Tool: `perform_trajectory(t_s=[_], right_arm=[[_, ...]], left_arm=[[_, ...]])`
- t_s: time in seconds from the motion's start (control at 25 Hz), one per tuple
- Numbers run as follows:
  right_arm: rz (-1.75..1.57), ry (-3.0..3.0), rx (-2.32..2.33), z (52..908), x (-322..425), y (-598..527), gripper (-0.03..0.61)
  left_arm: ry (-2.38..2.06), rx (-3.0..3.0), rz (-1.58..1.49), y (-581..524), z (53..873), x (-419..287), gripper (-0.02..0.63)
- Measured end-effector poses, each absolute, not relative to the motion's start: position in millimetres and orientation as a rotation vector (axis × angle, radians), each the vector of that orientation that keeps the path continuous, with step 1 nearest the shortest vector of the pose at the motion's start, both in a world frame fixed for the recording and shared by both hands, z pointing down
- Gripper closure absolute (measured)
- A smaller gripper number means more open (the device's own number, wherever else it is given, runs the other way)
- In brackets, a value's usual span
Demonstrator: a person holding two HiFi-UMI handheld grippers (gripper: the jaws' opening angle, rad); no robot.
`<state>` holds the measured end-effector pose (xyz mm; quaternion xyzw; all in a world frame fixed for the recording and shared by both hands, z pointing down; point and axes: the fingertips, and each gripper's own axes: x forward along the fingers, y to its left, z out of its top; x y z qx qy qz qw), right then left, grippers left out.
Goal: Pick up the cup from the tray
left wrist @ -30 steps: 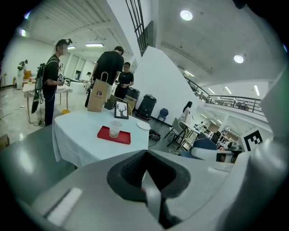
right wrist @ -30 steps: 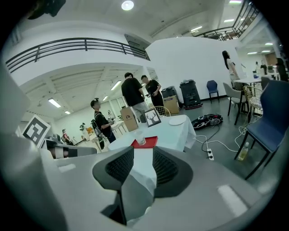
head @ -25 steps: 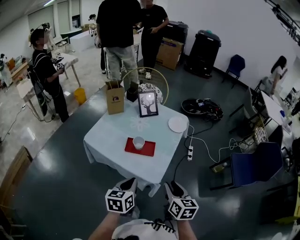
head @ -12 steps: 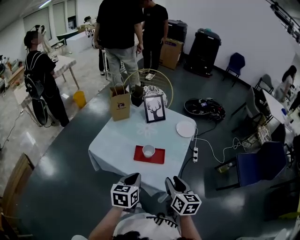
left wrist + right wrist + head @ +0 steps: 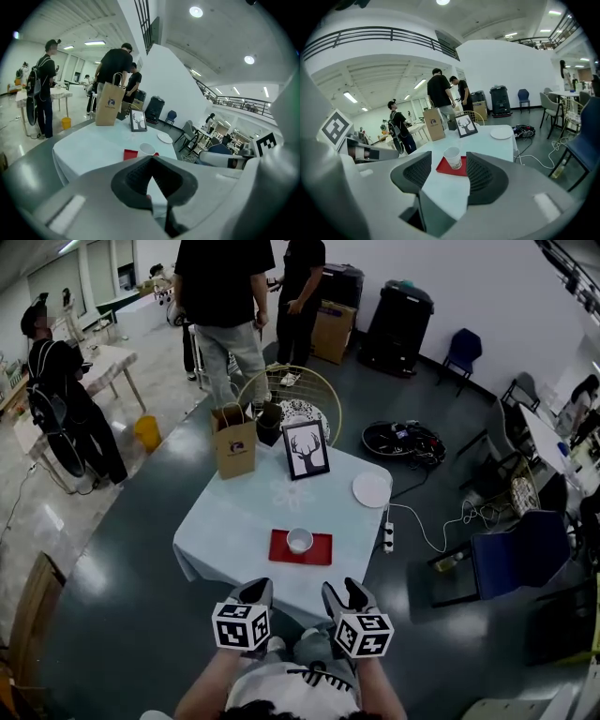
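The table (image 5: pixel 234 521) under its pale cloth fills the middle of my head view. At its far left edge stands a brown paper bag (image 5: pixel 235 442). Just right of the bag a framed deer picture (image 5: pixel 307 448) is propped upright.

My two grippers hang side by side off the near edge, short of the cloth. The left gripper (image 5: pixel 253 592) is clenched, its pad tips meeting with nothing between them. The right gripper (image 5: pixel 341 593) is released, jaws spread and empty.

A white plate (image 5: pixel 372 489) lies at the far right of the table, on its own. The red tray (image 5: pixel 279 545) lies flat toward the near edge, roughly centred. The cup (image 5: pixel 300 539), white and upright with its mouth open, stands on the tray, well apart from both grippers. In the right gripper view it shows in the gap between the jaws, farther off.
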<state>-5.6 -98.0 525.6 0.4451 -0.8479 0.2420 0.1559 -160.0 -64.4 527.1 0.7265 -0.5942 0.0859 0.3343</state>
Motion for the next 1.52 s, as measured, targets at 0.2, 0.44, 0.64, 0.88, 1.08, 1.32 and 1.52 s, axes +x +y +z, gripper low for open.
perform_trajectory(t_s=[0.2, 0.44, 0.64, 0.88, 1.08, 1.32, 1.52], right_arm=[[0.645, -2.434, 1.193, 533, -27, -111, 0.286], [0.572, -2.434, 1.118, 546, -50, -126, 0.214], [0.525, -2.399, 1.079, 564, -69, -147, 0.168], [0.503, -2.363, 1.026, 592, -90, -183, 0.151], [0.462, -2.337, 0.957, 618, -102, -200, 0.130], [0.508, -2.267, 0.917, 651, -111, -218, 0.130], [0.453, -2.291, 0.931, 662, -121, -233, 0.155]], left_arm=[[-1.570, 1.863, 0.215, -69, 533, -171, 0.614], [-1.583, 1.812, 0.225, -74, 544, -179, 0.614], [-1.595, 1.767, 0.238, -89, 552, -186, 0.614], [-1.554, 1.739, 0.253, -112, 571, -190, 0.614], [-1.555, 1.649, 0.295, -124, 592, -201, 0.614], [-1.549, 1.595, 0.334, -142, 603, -200, 0.614], [-1.489, 1.613, 0.372, -155, 611, -190, 0.614]])
